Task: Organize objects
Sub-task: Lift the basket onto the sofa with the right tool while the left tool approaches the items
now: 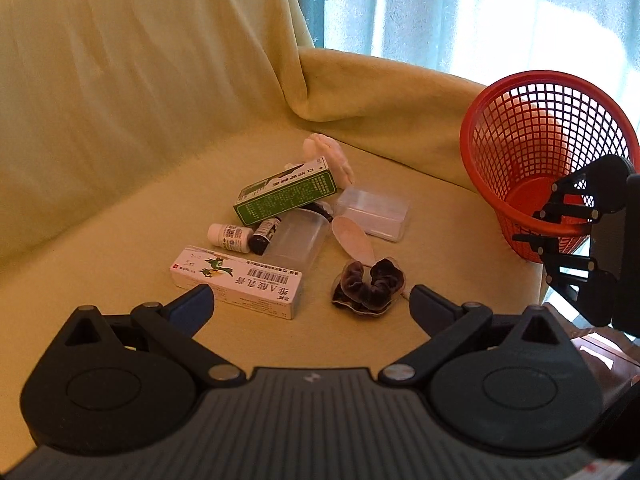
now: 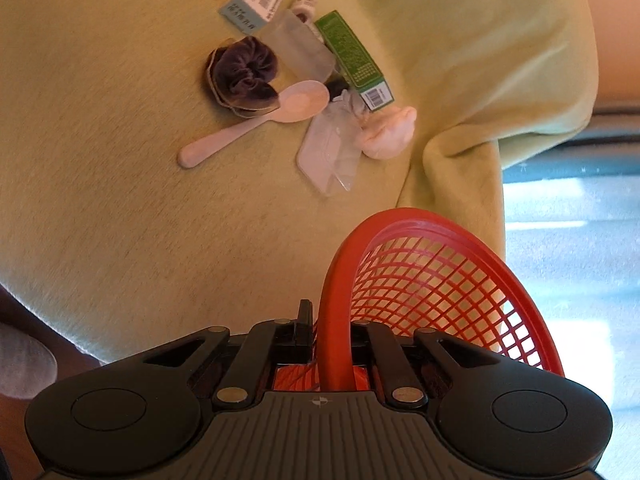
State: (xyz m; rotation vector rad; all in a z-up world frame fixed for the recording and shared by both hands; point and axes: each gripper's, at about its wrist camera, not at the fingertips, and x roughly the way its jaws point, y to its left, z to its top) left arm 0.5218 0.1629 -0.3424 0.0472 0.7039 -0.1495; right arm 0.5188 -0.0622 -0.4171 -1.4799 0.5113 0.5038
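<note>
A heap of small items lies on a yellow-green covered sofa seat: a white medicine box (image 1: 236, 280), a green box (image 1: 286, 192), a white bottle (image 1: 230, 236), a clear case (image 1: 374, 212), a pale spoon (image 1: 354, 236) and a dark scrunchie (image 1: 368, 286). My left gripper (image 1: 312, 300) hangs open just short of the white box and the scrunchie, holding nothing. To the right, a red mesh basket (image 1: 540, 152) is tilted, with my right gripper (image 1: 526, 226) shut on its near rim. In the right wrist view the red rim (image 2: 336, 320) runs between the shut fingers of the right gripper (image 2: 332, 330).
A dark small bottle (image 1: 264, 234), a clear tub (image 1: 294, 238) and a pale soft bundle (image 1: 328, 152) are in the same heap. The sofa back (image 1: 140, 80) rises behind it and an armrest (image 1: 380, 92) stands at the right. A curtained window (image 1: 480, 12) lies beyond.
</note>
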